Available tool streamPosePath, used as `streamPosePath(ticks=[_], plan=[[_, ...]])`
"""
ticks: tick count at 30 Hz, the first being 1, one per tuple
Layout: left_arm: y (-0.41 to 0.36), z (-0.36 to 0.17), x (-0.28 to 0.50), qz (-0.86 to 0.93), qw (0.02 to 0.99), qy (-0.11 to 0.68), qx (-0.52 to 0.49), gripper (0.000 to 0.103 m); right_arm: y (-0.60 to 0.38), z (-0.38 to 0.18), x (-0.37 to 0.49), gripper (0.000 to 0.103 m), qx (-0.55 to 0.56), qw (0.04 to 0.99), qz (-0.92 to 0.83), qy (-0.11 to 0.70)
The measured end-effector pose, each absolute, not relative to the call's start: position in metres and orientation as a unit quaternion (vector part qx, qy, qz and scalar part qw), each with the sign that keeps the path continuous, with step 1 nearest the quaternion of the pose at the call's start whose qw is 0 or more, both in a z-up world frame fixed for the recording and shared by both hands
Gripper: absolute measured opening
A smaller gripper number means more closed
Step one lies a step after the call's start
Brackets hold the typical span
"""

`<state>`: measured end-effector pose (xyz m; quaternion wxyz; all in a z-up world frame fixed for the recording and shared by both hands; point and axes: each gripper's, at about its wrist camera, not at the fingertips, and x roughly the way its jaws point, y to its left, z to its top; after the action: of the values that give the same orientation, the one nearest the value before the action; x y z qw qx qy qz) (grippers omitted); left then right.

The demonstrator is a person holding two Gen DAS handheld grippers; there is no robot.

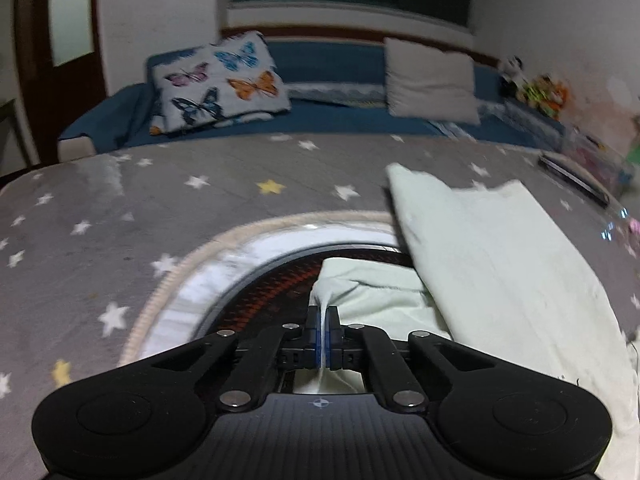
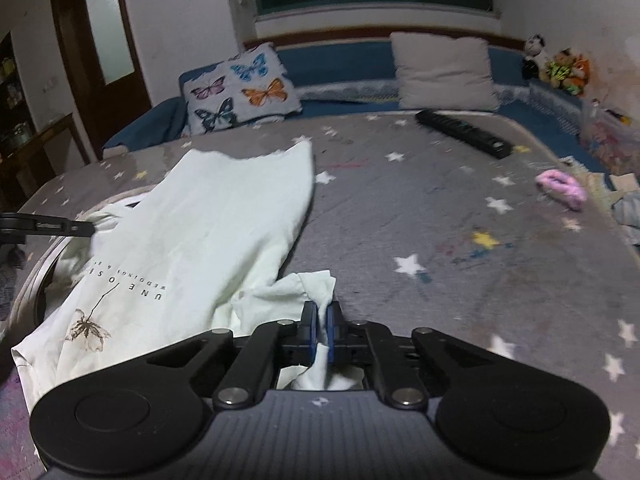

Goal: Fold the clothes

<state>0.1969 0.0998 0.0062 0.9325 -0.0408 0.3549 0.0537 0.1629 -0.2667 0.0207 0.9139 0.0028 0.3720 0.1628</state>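
A pale mint T-shirt (image 2: 192, 224) with a flower print and lettering lies half lifted over the grey star-patterned bed cover (image 2: 440, 208). My right gripper (image 2: 321, 312) is shut on a bunched corner of it near the front. My left gripper (image 1: 322, 316) is shut on another edge of the same T-shirt (image 1: 480, 248), whose body drapes away to the right. From the right wrist view, the left gripper's fingers (image 2: 76, 227) show at the far left, pinching the cloth.
A round black and red pad with a white rim (image 1: 224, 264) lies under the shirt. A black remote (image 2: 464, 133) and a pink hair tie (image 2: 560, 188) lie on the cover. A butterfly pillow (image 2: 240, 88), a beige pillow (image 2: 444, 74) and plush toys (image 2: 560, 66) line the far edge.
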Motion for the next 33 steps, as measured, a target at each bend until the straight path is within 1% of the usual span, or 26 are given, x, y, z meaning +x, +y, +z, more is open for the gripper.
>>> streamPosePath(ticks=[7, 12, 16, 20, 21, 23, 24, 25, 26, 27, 29, 31, 33], plan=[[0.119, 0.029, 0.155, 0.106, 0.939, 0.324, -0.046, 0.001, -0.3, 0.038, 0.134, 0.003, 0.004, 0.929, 0.127, 0.347], [0.147, 0.044, 0.111, 0.148, 0.934, 0.318, -0.075, 0.001, -0.318, 0.049, 0.108, 0.003, 0.001, 0.936, 0.097, 0.338], [0.157, 0.043, 0.069, 0.158, 0.923, 0.341, -0.077, 0.002, -0.33, 0.048, 0.09, 0.003, 0.003, 0.931, 0.086, 0.354], [0.165, 0.041, 0.031, 0.162, 0.913, 0.367, -0.073, 0.002, -0.333, 0.039, 0.078, 0.004, 0.003, 0.914, 0.1, 0.393], [0.165, 0.039, 0.026, 0.159, 0.91, 0.376, -0.067, 0.006, -0.332, 0.037, 0.078, 0.007, 0.002, 0.91, 0.108, 0.401], [0.163, 0.042, 0.021, 0.163, 0.909, 0.38, -0.052, 0.007, -0.33, 0.04, 0.078, 0.009, 0.0, 0.904, 0.12, 0.41], [0.162, 0.047, 0.018, 0.165, 0.911, 0.375, -0.045, 0.012, -0.329, 0.043, 0.079, 0.012, 0.0, 0.903, 0.125, 0.411], [0.161, 0.052, 0.019, 0.163, 0.914, 0.369, -0.041, 0.016, -0.329, 0.047, 0.08, 0.012, 0.002, 0.903, 0.128, 0.409], [0.161, 0.057, 0.021, 0.158, 0.918, 0.361, -0.04, 0.024, -0.328, 0.052, 0.083, 0.012, 0.002, 0.904, 0.133, 0.405], [0.159, 0.062, 0.024, 0.152, 0.922, 0.354, -0.037, 0.028, -0.326, 0.058, 0.087, 0.014, 0.0, 0.906, 0.138, 0.401], [0.152, 0.068, 0.035, 0.138, 0.929, 0.343, -0.029, 0.028, -0.321, 0.066, 0.096, 0.016, -0.007, 0.908, 0.146, 0.393], [0.143, 0.068, 0.054, 0.116, 0.933, 0.339, -0.02, 0.028, -0.314, 0.071, 0.108, 0.02, -0.014, 0.909, 0.155, 0.387], [0.127, 0.066, 0.075, 0.088, 0.937, 0.339, -0.008, 0.027, -0.306, 0.07, 0.124, 0.02, -0.017, 0.909, 0.163, 0.384]])
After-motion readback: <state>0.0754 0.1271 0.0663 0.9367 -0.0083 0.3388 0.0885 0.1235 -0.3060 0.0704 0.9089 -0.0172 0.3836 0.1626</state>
